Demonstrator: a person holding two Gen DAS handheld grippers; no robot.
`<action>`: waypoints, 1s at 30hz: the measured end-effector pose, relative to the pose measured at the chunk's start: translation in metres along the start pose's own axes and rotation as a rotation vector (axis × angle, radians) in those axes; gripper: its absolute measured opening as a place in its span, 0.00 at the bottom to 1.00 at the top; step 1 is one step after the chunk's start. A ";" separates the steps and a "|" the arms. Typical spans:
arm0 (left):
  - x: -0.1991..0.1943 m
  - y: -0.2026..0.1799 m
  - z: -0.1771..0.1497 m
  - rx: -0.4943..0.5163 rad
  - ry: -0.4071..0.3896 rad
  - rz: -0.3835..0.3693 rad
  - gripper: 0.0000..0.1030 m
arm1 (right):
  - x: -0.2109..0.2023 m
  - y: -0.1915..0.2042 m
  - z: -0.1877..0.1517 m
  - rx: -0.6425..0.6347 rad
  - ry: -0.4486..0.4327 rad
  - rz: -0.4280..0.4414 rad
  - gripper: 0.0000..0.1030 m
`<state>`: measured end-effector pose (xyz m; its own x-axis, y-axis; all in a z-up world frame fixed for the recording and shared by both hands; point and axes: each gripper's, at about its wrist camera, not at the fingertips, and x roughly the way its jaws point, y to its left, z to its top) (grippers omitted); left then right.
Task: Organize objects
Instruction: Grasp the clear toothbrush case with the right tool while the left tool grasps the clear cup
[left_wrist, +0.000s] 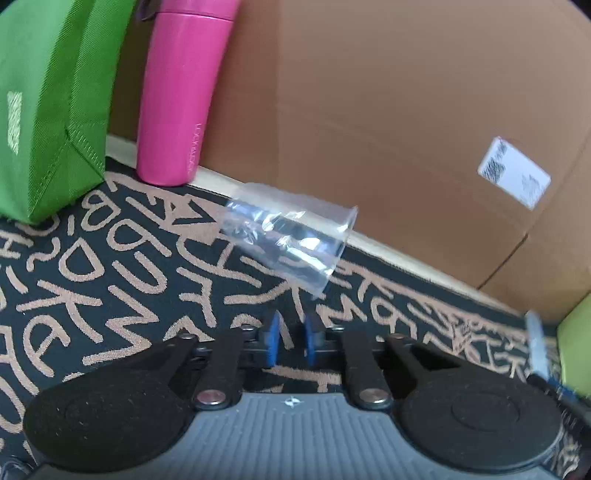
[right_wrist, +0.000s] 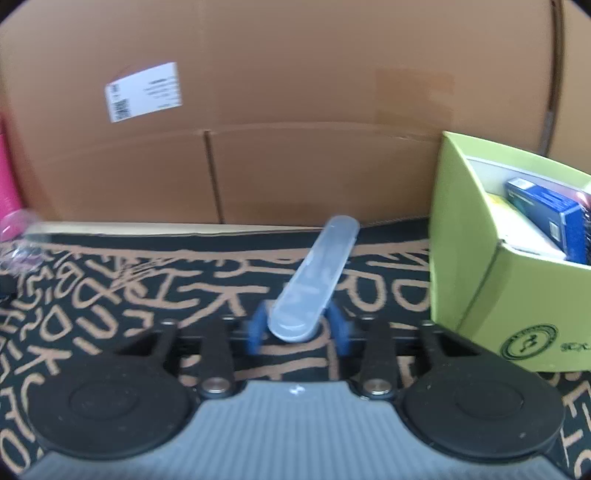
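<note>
Clear plastic cup (left_wrist: 291, 243) lies on its side on the patterned cloth (left_wrist: 110, 277) of the tabletop, just ahead of the left gripper (left_wrist: 291, 339), with its open rim turned toward the right and its base toward the left. That gripper's blue pads (left_wrist: 274, 343) stand close together with only a narrow gap and nothing between them; the cup's lower rim sits just beyond their tips, and whether it touches them cannot be told.

Beyond the cup and to the left, a pink bottle (left_wrist: 181, 92) stands upright against a large cardboard box (left_wrist: 388, 110), and a green bag (left_wrist: 48, 110) stands further left.

In the right wrist view, a translucent oblong case (right_wrist: 314, 280) runs forward and to the right from between the fingers of the right gripper (right_wrist: 299, 334). Its near end lies between the blue pads (right_wrist: 340, 332), which stand at either side of it; blur hides whether they press on it. To the right of this gripper an open lime-green box (right_wrist: 465, 251) holds a blue carton (right_wrist: 546, 214).
</note>
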<state>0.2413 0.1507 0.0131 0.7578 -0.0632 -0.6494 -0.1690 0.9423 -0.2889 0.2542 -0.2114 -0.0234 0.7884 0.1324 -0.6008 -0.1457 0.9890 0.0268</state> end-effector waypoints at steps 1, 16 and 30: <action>-0.001 0.002 0.000 -0.011 -0.002 -0.016 0.04 | -0.002 0.001 -0.002 -0.016 -0.002 0.018 0.30; -0.023 -0.034 -0.011 0.003 -0.298 0.057 0.94 | -0.041 0.020 -0.023 -0.161 0.019 0.193 0.72; 0.055 -0.017 0.028 -0.058 -0.212 0.181 0.13 | -0.033 0.019 -0.022 -0.155 0.037 0.201 0.83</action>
<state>0.3038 0.1403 0.0023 0.8261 0.1806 -0.5339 -0.3448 0.9113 -0.2253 0.2124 -0.1983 -0.0209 0.7121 0.3203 -0.6248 -0.3899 0.9205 0.0276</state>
